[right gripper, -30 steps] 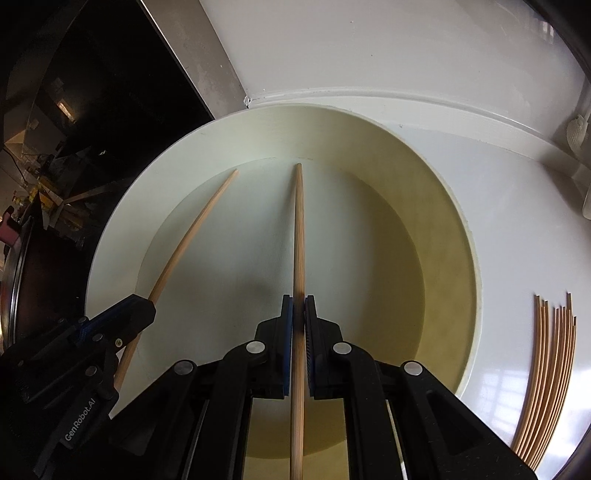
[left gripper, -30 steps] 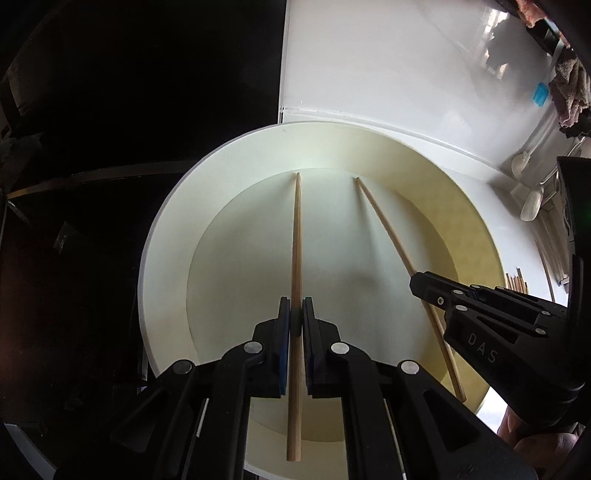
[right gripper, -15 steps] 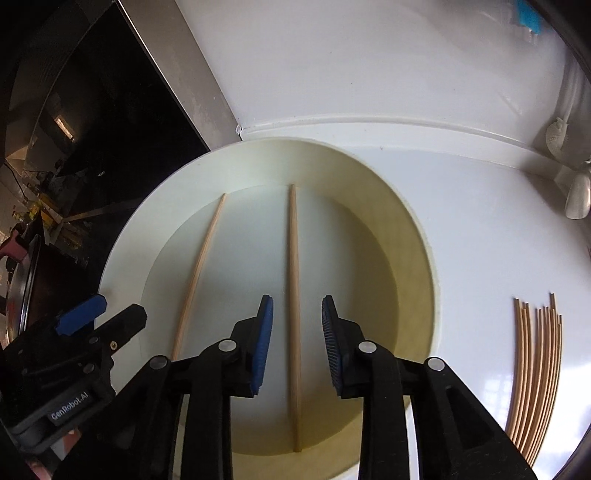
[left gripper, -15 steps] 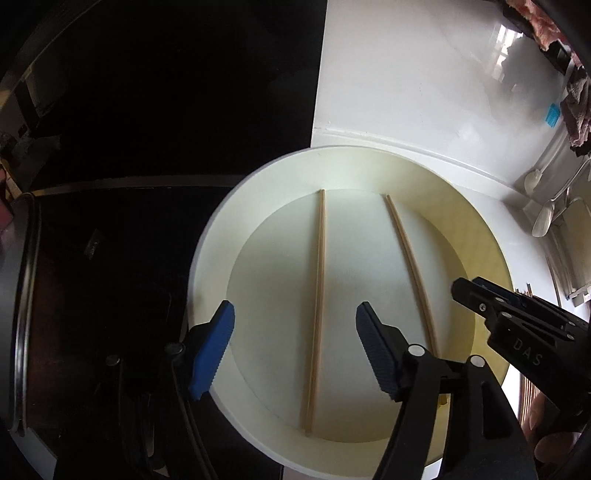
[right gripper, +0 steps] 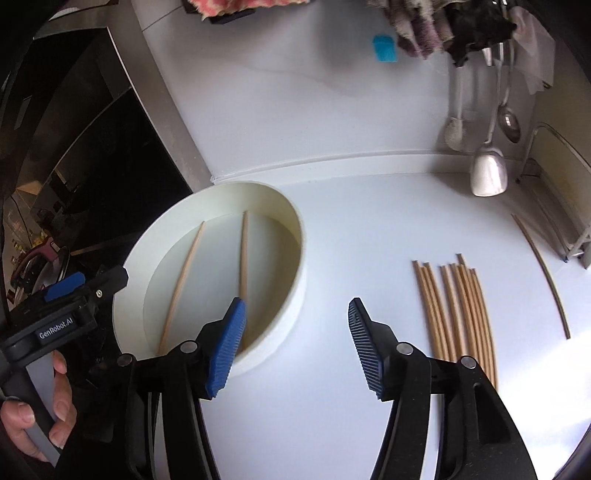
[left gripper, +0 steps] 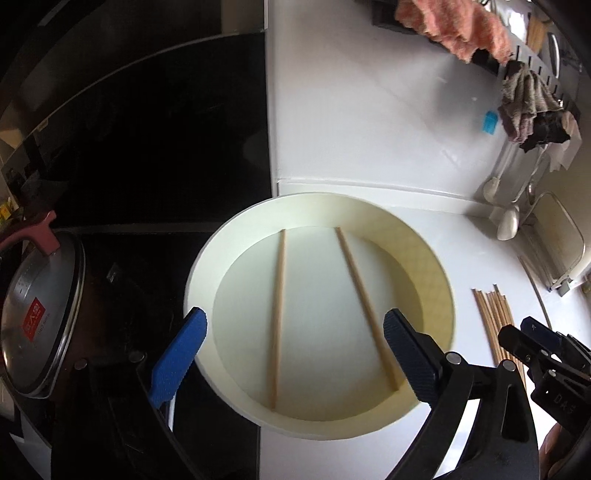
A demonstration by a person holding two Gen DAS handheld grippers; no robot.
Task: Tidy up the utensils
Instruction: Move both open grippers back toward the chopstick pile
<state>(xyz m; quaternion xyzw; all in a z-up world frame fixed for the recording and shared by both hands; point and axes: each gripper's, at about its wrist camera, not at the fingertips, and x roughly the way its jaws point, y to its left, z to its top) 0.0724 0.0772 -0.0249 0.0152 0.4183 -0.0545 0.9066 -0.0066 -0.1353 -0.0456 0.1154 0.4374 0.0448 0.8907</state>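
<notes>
A round cream dish (left gripper: 199, 266) holds two wooden chopsticks, one on the left (left gripper: 277, 314) and one on the right (left gripper: 364, 306). My left gripper (left gripper: 295, 350) hangs above the dish's near side. Its jaws are opening wide and hold nothing. The right gripper (right gripper: 295, 347) hovers over the white counter just right of the dish (right gripper: 295, 280). Its jaws are opening and are empty too. Both chopsticks (right gripper: 183, 280) (right gripper: 243, 254) lie flat in the dish. A row of several loose chopsticks (right gripper: 454, 314) rests on the counter to the right.
A lidded metal pot (left gripper: 40, 314) sits on the black hob (left gripper: 147, 147) left of the dish. One single chopstick (right gripper: 543, 273) lies far right near a rack. Ladles (right gripper: 487, 170) and cloths (left gripper: 461, 26) hang on the back wall. A hand (right gripper: 55, 387) holds the left gripper.
Both grippers were shut on a chopstick in the dish, then let go and opened. Both rose and drew back. The right one swung right, over the counter.
</notes>
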